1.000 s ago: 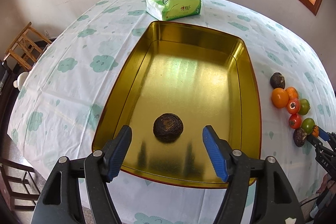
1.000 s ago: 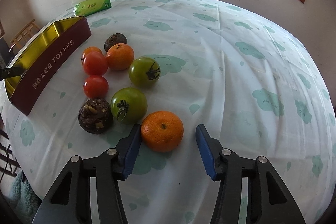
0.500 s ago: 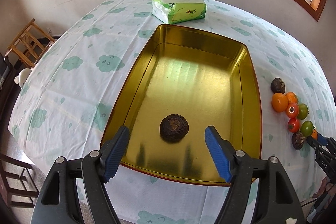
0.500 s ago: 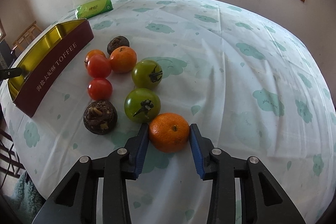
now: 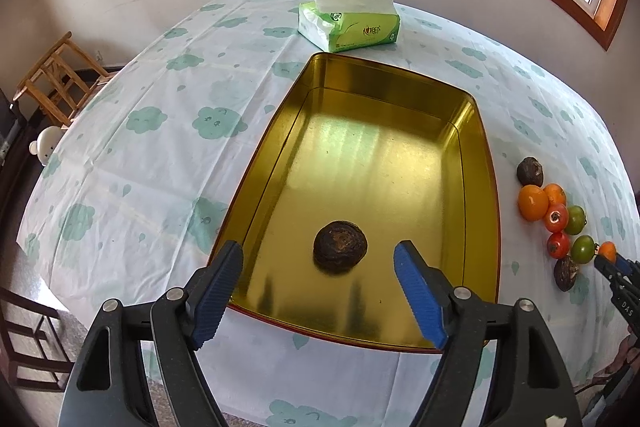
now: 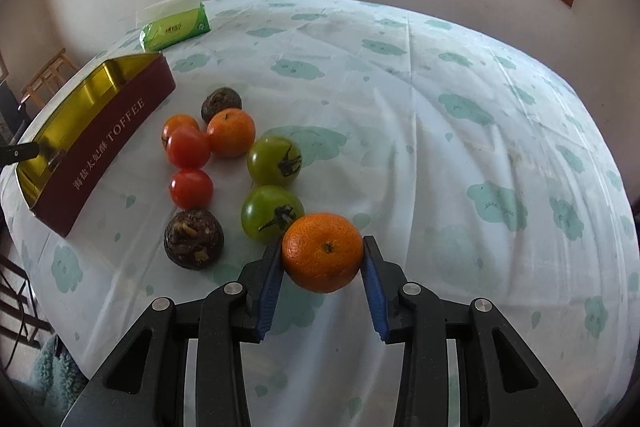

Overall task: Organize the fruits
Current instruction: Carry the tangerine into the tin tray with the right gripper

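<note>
Dimpled round orange [image 6: 322, 251] clamped in right gripper [image 6: 323, 269], left gripper [image 5: 318, 293] just widened, empty

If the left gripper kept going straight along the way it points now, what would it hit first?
Most likely the dark brown fruit lying in the gold tin. The left gripper is open with that fruit just ahead, between the finger lines; depth is unclear, so it may meet the tin floor instead.

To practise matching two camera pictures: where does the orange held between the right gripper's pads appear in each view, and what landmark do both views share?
Left wrist view: the orange sits at the far right edge, small, beside the green tomato.
Right wrist view: low centre, clamped in the right gripper.
Shared landmark: the green tissue pack beyond the gold toffee tin.
</note>
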Demonstrator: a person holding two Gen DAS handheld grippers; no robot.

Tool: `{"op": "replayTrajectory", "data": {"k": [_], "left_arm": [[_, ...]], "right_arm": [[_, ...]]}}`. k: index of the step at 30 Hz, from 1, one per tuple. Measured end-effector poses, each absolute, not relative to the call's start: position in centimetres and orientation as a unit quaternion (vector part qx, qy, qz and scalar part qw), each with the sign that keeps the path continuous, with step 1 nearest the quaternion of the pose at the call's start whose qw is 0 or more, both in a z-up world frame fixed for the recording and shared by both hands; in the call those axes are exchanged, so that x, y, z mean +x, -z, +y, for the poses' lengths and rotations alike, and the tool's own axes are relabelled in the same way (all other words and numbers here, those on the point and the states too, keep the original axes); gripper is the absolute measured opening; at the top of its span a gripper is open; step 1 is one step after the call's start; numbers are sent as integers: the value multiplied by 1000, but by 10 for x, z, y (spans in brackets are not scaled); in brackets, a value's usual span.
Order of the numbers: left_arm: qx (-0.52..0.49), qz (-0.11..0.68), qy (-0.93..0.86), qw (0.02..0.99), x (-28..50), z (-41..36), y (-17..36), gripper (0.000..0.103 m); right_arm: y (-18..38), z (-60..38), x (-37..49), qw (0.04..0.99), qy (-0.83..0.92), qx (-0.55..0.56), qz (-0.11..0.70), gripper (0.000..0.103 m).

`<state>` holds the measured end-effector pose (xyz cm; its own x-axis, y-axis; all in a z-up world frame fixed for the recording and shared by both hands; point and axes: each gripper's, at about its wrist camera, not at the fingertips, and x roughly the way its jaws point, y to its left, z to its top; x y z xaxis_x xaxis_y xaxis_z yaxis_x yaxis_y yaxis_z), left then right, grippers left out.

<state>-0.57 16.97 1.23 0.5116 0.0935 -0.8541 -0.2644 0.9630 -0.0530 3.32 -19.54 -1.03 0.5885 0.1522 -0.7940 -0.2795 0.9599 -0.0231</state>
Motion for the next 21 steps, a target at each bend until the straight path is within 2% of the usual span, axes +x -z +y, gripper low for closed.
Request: {"op": "replayTrajectory", "data": {"k": [9,21], "left_arm": [[-94,468,-124,870,-14,178,-16,83],[-98,465,-170,863,-29,204,-17,83]], "right_arm": [[-41,-136,37,899,-200,-79,381,39],[-37,-9,37,859,-316,-123,385,39]]}}
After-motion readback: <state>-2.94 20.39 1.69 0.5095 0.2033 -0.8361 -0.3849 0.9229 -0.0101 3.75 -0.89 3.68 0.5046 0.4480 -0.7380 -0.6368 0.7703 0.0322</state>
